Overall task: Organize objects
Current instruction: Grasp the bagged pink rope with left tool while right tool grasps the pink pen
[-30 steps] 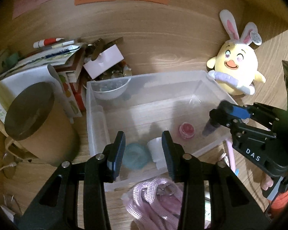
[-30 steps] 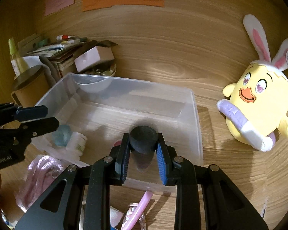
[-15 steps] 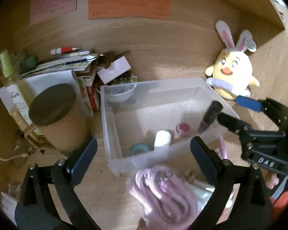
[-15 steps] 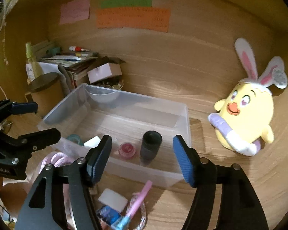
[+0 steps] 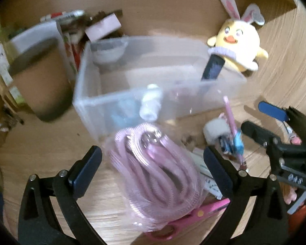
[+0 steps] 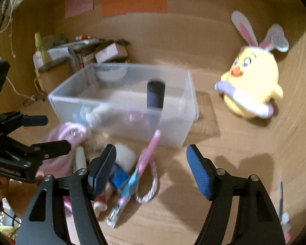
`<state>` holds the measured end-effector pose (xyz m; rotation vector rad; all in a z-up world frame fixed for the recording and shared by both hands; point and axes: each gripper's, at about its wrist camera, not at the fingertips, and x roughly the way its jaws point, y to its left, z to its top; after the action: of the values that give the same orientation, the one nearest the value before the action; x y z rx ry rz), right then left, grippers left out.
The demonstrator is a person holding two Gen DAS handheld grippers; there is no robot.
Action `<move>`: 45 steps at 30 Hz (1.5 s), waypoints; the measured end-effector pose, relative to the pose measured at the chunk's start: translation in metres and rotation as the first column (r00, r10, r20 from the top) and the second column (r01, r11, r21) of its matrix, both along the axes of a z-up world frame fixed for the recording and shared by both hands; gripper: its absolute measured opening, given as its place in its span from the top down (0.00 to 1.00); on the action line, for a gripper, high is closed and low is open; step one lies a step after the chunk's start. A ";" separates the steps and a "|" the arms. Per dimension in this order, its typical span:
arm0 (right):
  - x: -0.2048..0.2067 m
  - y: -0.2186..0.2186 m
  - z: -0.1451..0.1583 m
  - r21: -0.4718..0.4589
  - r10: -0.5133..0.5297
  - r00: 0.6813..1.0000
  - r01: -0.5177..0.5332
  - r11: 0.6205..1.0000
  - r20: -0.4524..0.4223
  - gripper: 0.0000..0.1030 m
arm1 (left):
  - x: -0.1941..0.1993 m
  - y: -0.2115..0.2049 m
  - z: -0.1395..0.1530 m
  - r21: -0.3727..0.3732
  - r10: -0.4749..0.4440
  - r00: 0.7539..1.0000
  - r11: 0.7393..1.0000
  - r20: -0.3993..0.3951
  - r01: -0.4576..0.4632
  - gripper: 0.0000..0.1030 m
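A clear plastic bin (image 5: pixel 81 94) (image 6: pixel 120 102) stands on the wooden desk. Inside it are a dark cylinder bottle (image 5: pixel 212 69) (image 6: pixel 156 94), a small white bottle (image 5: pixel 151 102), a teal tape roll (image 5: pixel 120 110) and a pink jar (image 6: pixel 134 116). My left gripper (image 5: pixel 152 163) (image 6: pixel 49 132) is open wide over a bagged pink cord bundle (image 5: pixel 153 173), its pads clear of the bag. My right gripper (image 6: pixel 151 157) (image 5: pixel 261 120) is opening and holds nothing. A pink pen (image 6: pixel 151 149) lies on the desk under its gap.
In front of the bin lie pink scissors (image 5: pixel 193 212), a white pad (image 6: pixel 124 155) and a woven loop (image 6: pixel 151 185). A yellow bunny-eared plush (image 6: pixel 253 81) sits to the right. A brown round box (image 5: pixel 36 81) and stacked papers (image 6: pixel 85 47) crowd the left.
Both grippers opened, letting go of the white bottle and the dark bottle inside the bin. Both then drew back toward the clutter in front of the bin.
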<state>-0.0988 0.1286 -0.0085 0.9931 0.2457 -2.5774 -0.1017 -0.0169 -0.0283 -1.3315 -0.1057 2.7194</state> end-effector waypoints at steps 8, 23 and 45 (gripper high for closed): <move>0.004 0.014 -0.026 -0.042 -0.015 0.995 0.019 0.999 0.094 0.50 | 0.006 -0.005 -0.013 -0.031 0.011 1.000 0.999 0.022 -0.011 0.02; -0.008 0.016 -0.038 -0.089 0.044 0.979 -0.027 0.996 0.198 0.74 | -0.004 -0.005 -0.020 -0.003 0.026 0.999 1.000 0.048 -0.026 0.13; -0.009 0.019 -0.039 -0.113 0.041 0.973 -0.015 0.993 0.225 0.86 | 0.031 -0.002 -0.007 -0.004 -0.006 0.999 1.000 -0.035 0.006 0.43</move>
<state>-0.1081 0.1479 -0.0470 1.2205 0.0548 -2.3962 -0.0706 -0.0193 -0.0355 -1.2823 -0.0927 2.7384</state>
